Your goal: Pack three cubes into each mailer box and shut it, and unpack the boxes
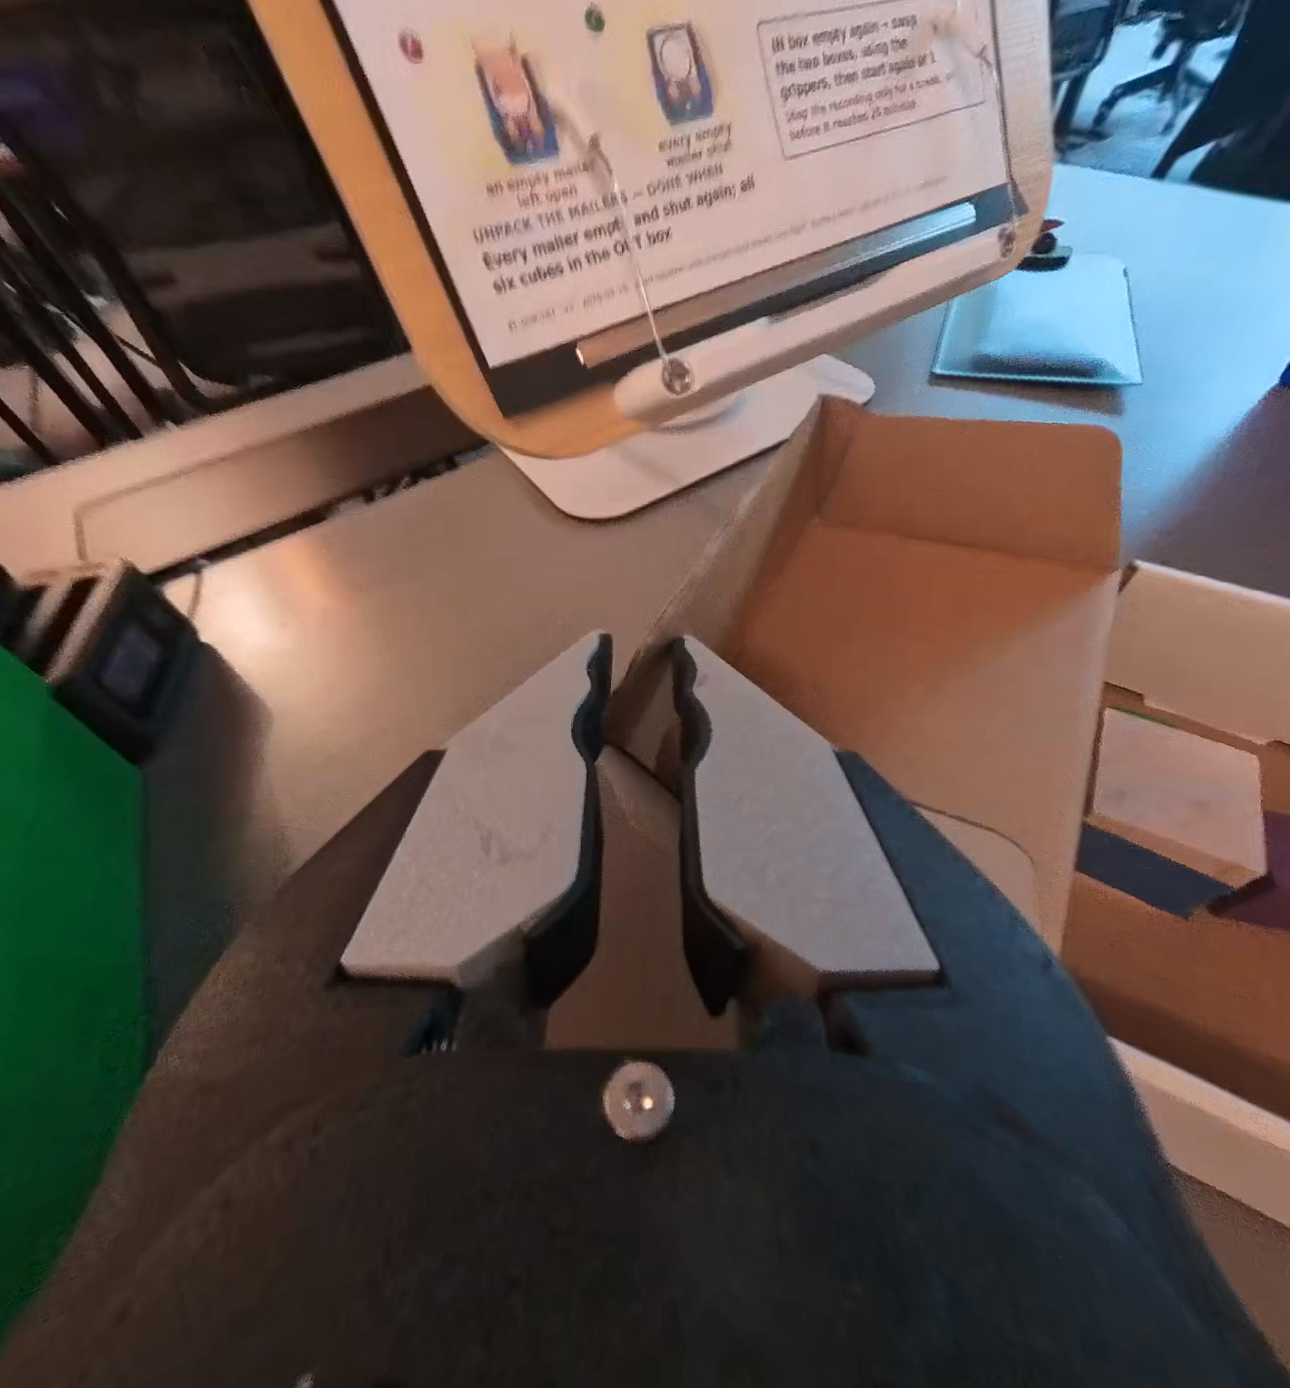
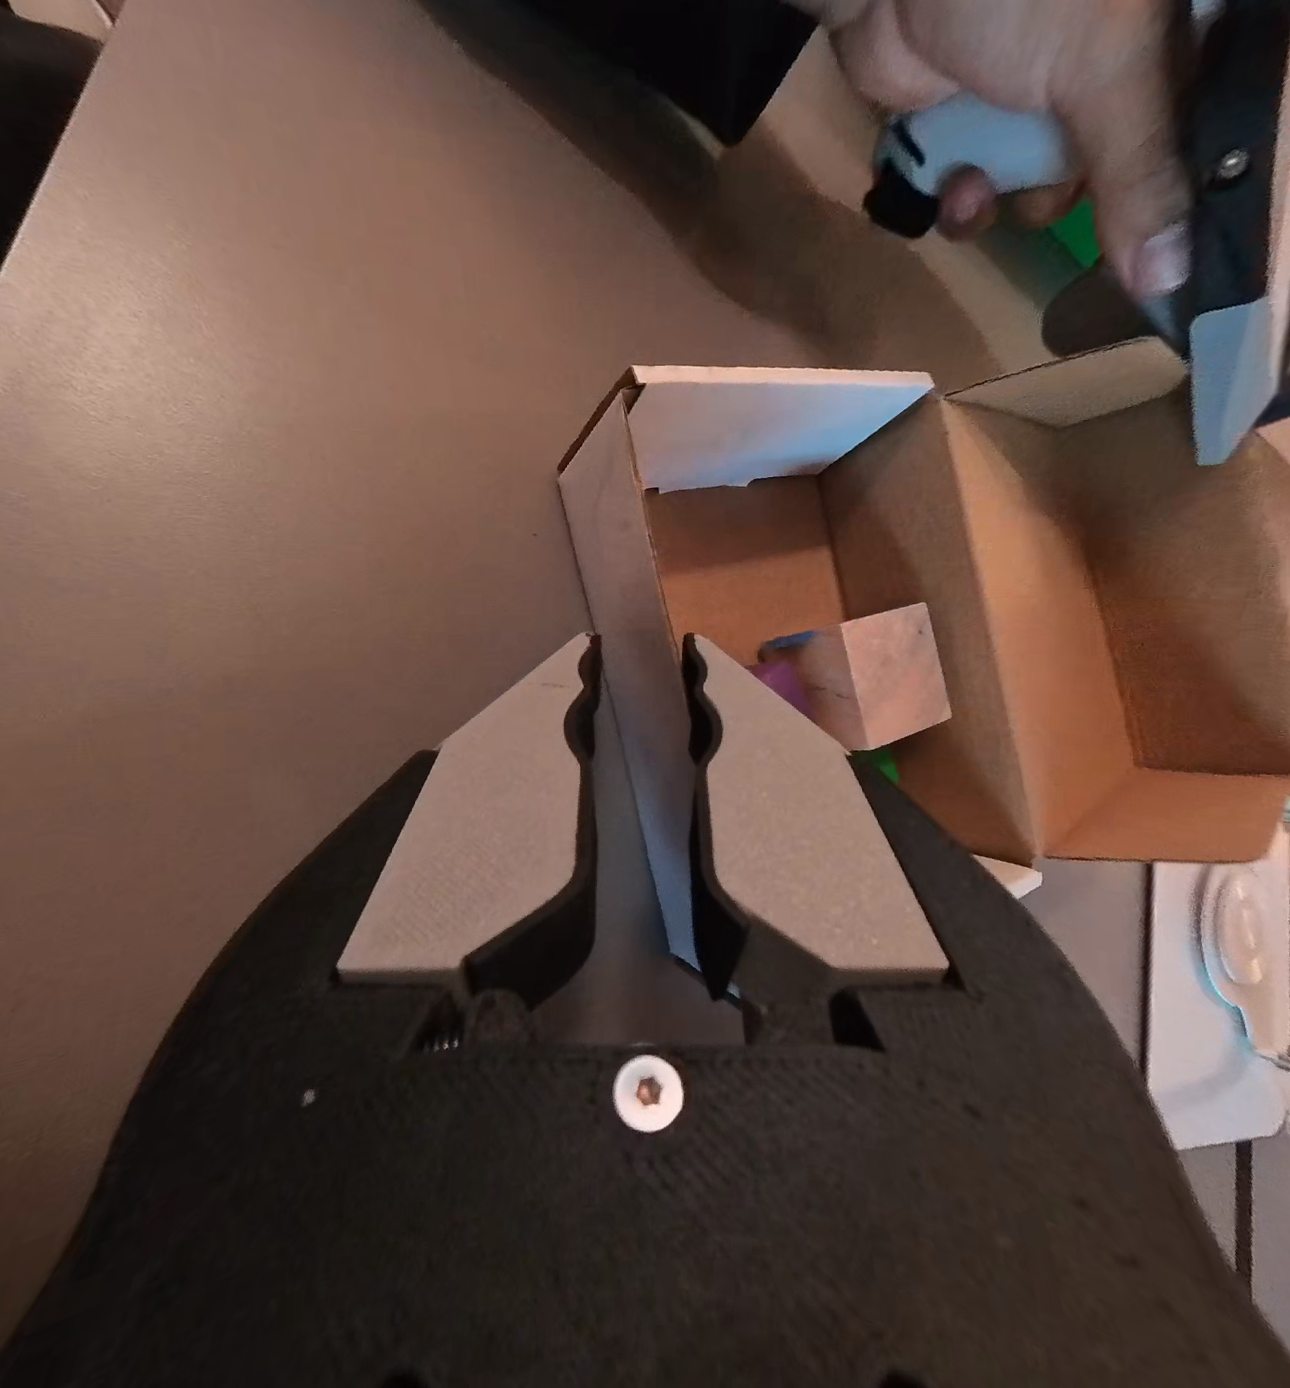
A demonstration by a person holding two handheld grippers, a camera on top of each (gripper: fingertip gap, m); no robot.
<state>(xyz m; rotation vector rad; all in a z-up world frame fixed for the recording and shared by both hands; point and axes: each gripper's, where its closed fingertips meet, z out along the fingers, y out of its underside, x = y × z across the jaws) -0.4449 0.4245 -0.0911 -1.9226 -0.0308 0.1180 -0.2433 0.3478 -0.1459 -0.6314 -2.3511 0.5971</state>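
Mailer box (image 2: 1002,601) sits open on the counter (image 2: 251,526); we see our right hand-held gripper (image 2: 638,653) clamped on its wall and a wooden cube (image 2: 882,676) inside at 3 o'clock. Left hand-held gripper (image 1: 642,653) pinches the lid flap (image 1: 927,601).

On the worktop (image 2: 251,526) stands an open mailer box (image 2: 740,586), cubes (image 2: 882,676) inside; a monitor (image 1: 627,225) stands behind it, a tray (image 1: 1228,864) to its right.
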